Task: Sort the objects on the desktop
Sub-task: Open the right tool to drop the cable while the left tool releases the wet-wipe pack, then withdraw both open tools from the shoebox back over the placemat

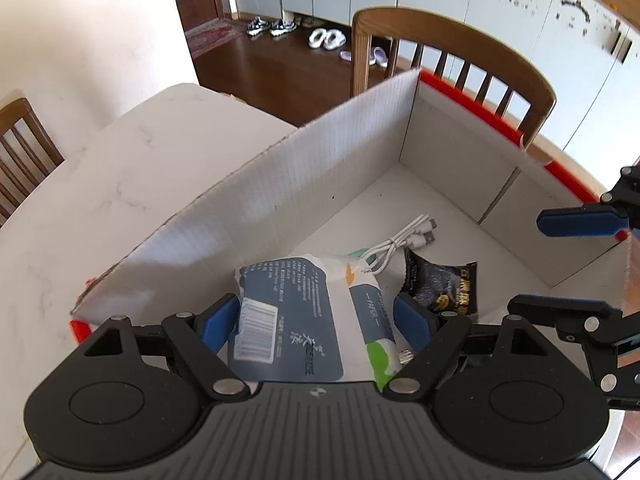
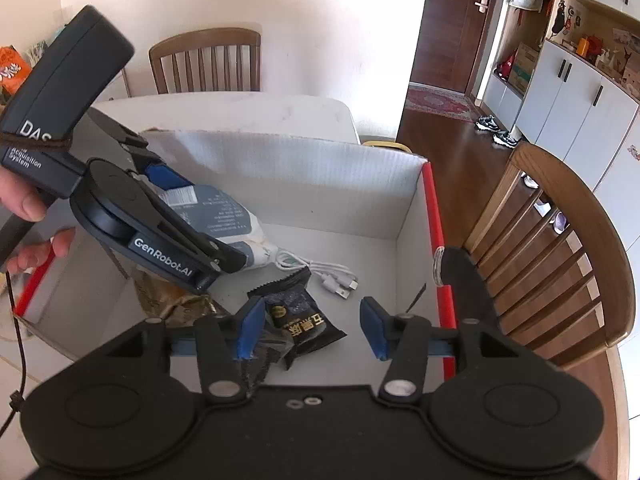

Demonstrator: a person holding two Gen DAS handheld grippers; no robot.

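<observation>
A white cardboard box with red edges stands on the table. On its floor lie a blue-and-white tissue pack, a coiled white USB cable and a black snack packet. My left gripper hangs open over the tissue pack, its blue pads either side of it. My right gripper is open just above the black packet, which lies loose between its pads.
A crumpled gold-brown packet lies in the box under the left gripper. A person's hand holds that gripper's handle. Wooden chairs stand close to the box's far and right sides. White marble tabletop stretches left of the box.
</observation>
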